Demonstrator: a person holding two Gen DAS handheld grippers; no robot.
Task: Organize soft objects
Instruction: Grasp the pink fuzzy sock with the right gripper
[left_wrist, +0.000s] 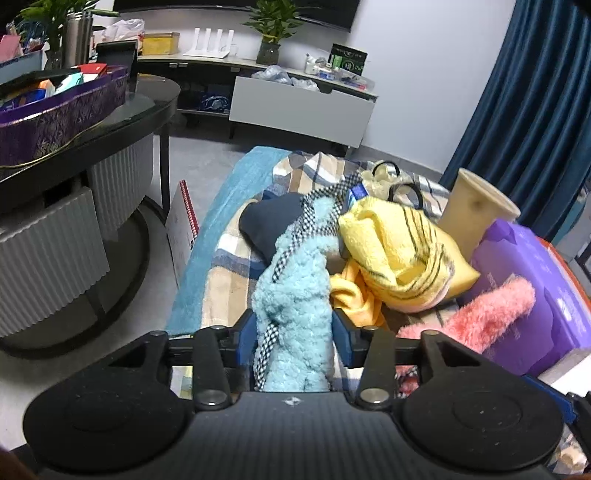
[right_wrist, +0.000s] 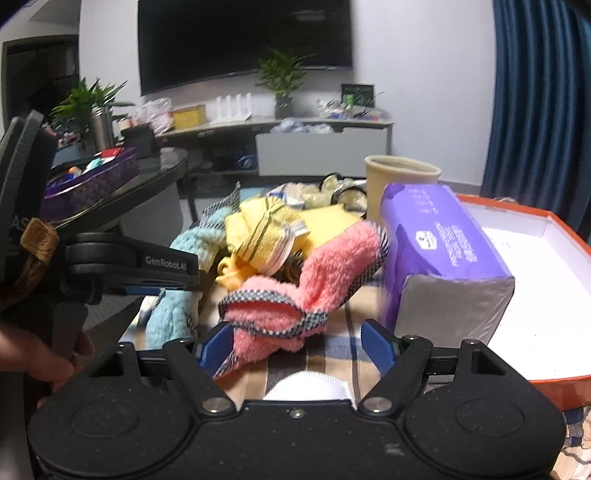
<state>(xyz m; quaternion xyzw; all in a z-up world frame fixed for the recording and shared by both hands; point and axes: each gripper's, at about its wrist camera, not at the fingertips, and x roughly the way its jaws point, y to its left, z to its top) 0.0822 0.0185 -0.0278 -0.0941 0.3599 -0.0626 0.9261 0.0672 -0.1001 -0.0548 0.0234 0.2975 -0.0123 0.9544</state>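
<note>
Your left gripper (left_wrist: 293, 325) is clamped on the fluffy blue cloth (left_wrist: 295, 295), jaws partway closed. Your right gripper (right_wrist: 297, 349) stands wide open around the pink cloth (right_wrist: 295, 295), gripping nothing. Yellow towel (left_wrist: 395, 247) lies just beyond; purple pack (right_wrist: 439, 251) at right.

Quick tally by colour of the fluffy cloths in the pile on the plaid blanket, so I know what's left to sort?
Light blue fluffy cloth, gripped by the left gripper: 1
Pink fluffy cloth: 1
Yellow striped cloth: 1
Orange-yellow cloth: 1
Dark navy cloth: 1
Total: 5
</note>
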